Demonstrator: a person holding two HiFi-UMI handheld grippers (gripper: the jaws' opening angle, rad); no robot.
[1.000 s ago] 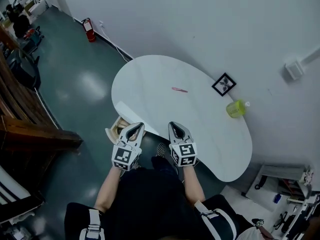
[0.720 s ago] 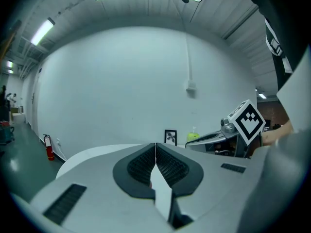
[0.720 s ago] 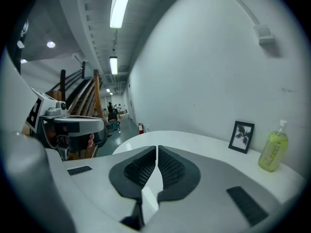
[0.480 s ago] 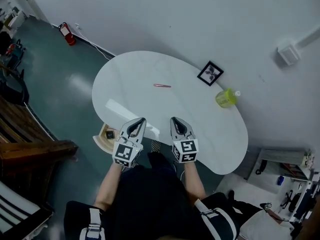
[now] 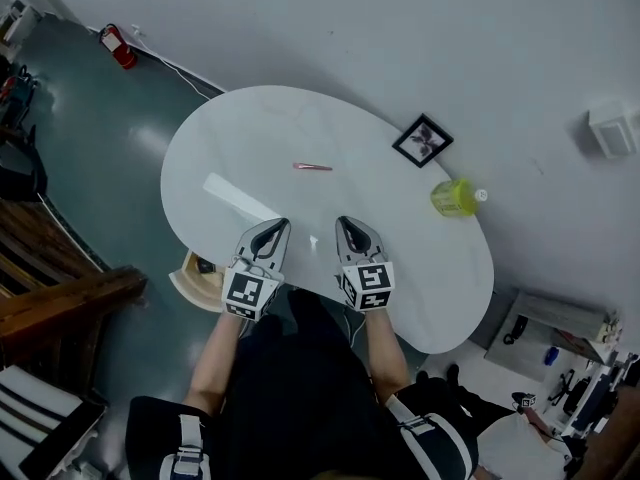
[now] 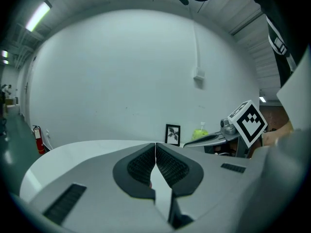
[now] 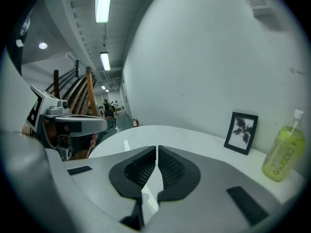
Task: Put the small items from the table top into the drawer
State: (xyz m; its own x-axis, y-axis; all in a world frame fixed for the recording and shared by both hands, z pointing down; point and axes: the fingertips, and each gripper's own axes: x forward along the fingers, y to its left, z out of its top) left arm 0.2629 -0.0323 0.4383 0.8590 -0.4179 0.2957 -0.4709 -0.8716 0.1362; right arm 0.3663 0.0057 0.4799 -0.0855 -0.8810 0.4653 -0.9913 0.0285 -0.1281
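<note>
Both tools are held side by side over the near edge of the white table (image 5: 240,133): left gripper (image 5: 277,225) and right gripper (image 5: 345,222) each have jaws closed tip to tip, with nothing between them. One pink pen (image 5: 312,167) lies mid-table, well apart from both. The drawer (image 5: 192,280) stands open under the table's left edge.

Left gripper (image 5: 274,227) and right gripper (image 5: 349,224) at the table's (image 5: 250,133) near edge
Pen (image 5: 312,167) mid-table; frame (image 5: 422,140) and bottle (image 5: 455,197) at its far side; drawer (image 5: 197,280) under its left edge.

White table (image 5: 250,138): pen (image 5: 312,167), frame (image 5: 422,140), bottle (image 5: 455,198)
</note>
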